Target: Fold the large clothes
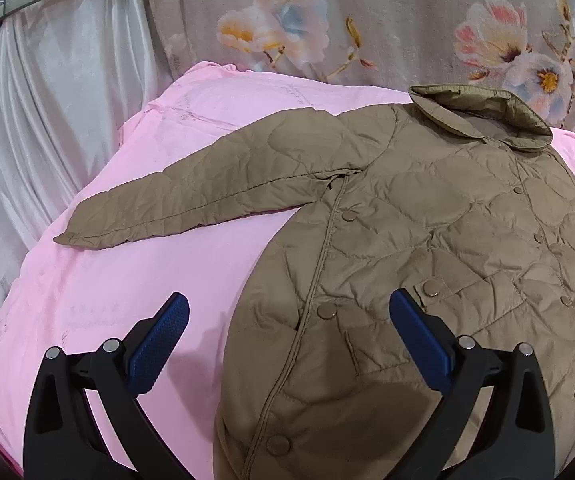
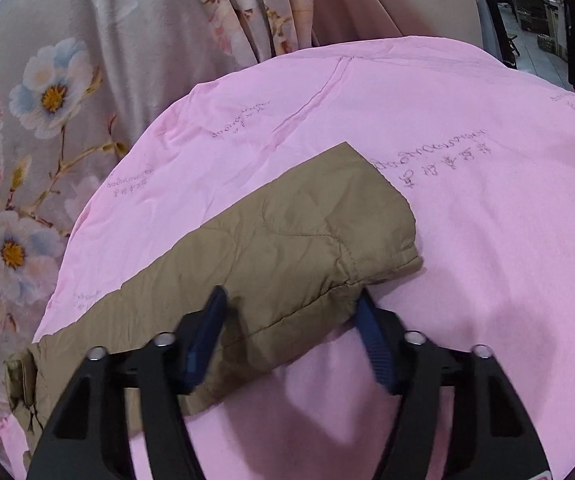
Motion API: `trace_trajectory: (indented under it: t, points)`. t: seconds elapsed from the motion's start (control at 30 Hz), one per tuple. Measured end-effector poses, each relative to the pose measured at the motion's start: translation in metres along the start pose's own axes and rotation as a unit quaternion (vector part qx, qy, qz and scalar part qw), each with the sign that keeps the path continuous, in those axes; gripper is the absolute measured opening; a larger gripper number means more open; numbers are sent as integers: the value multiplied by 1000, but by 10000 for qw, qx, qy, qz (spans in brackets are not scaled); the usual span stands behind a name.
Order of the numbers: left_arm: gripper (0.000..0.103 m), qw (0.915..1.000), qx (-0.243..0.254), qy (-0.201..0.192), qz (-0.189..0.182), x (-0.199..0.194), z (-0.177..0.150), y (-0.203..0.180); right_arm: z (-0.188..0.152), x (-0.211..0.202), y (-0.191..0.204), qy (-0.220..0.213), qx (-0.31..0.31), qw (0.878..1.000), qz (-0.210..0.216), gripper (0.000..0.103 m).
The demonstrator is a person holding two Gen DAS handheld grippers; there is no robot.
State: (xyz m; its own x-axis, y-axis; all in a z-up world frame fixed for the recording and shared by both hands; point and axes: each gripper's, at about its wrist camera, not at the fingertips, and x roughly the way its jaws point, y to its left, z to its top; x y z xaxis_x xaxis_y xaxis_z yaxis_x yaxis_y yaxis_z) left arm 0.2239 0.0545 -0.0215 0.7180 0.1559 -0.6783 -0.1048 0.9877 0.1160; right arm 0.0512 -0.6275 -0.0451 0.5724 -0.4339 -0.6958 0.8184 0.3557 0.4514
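so there's this tan quilted jacket [image 1: 427, 240] lying front-up on a pink sheet [image 1: 135, 280], collar toward the flowery curtain [image 1: 367, 20], one sleeve [image 1: 207, 192] sticking out flat to the side. The left gripper [image 1: 287, 312] is hanging over the jacket's lower edge with its blue pads [image 1: 159, 340] spread wide, nothing in them. The right gripper [image 2: 291, 312] is straddling the other sleeve [image 2: 287, 232] near the cuff; can't tell if it's actually pinching it

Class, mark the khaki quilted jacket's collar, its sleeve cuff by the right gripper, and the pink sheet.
Khaki quilted jacket's collar [image 1: 483, 114]: left wrist view, folded top edge.
Sleeve cuff [image 2: 387, 216]: right wrist view, cuff end.
Pink sheet [image 2: 487, 260]: right wrist view, bare area.
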Motion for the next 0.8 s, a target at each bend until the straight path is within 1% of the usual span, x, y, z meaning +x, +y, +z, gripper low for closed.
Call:
trace_trajectory:
  t: [0.03,0.07,0.13,0.17,0.2,0.27,0.3,0.37,0.43,0.5,0.53,0.6,0.67,0.7,0.8]
  points:
    - [98,10000,1,1,-6,1,1,0,4,-1,6,-38,4,10000,69,14]
    - [98,10000,-6,0,0,3,2,0,6,-7,15,-149,-24,9998,112,12]
    - [98,10000,-16,-30,9,3,5,1,10,-30,51,-475,-395,9971,450,9]
    - [98,10000,-11,-52,22,3,6,2,9,-45,76,-641,-667,9934,676,9]
    - [98,10000,-4,-73,34,3,8,1,5,-66,108,-817,-1030,9865,980,9]
    - [98,9999,9,-105,25,4,11,0,-10,-99,166,-1006,-1699,9688,1498,8]
    - [98,9999,4,-113,5,4,13,0,-23,-116,198,-1055,-2076,9563,1767,8]
    - [98,9999,-2,-114,-36,5,16,-1,-52,-140,250,-1037,-2688,9321,2195,8]
    - [98,9999,-8,-139,-94,4,19,-1,-89,-158,300,-925,-3265,9053,2556,8]
    - [98,9997,5,-191,-132,3,21,-1,-130,-165,342,-631,-3700,8801,2907,8]
    - [98,9996,19,-218,-157,2,22,0,-150,-165,358,-484,-3853,8703,3029,8]
    - [98,9996,6,-232,-189,2,25,1,-188,-161,385,-205,-4154,8522,3176,8]
    - [98,9995,-13,-212,-242,4,27,5,-226,-155,403,55,-4408,8377,3224,8]
    - [98,9994,-23,-202,-277,5,28,6,-247,-150,413,252,-4546,8291,3244,8]
    - [98,9992,-50,-194,-346,9,32,12,-297,-138,424,652,-4879,8080,3238,8]
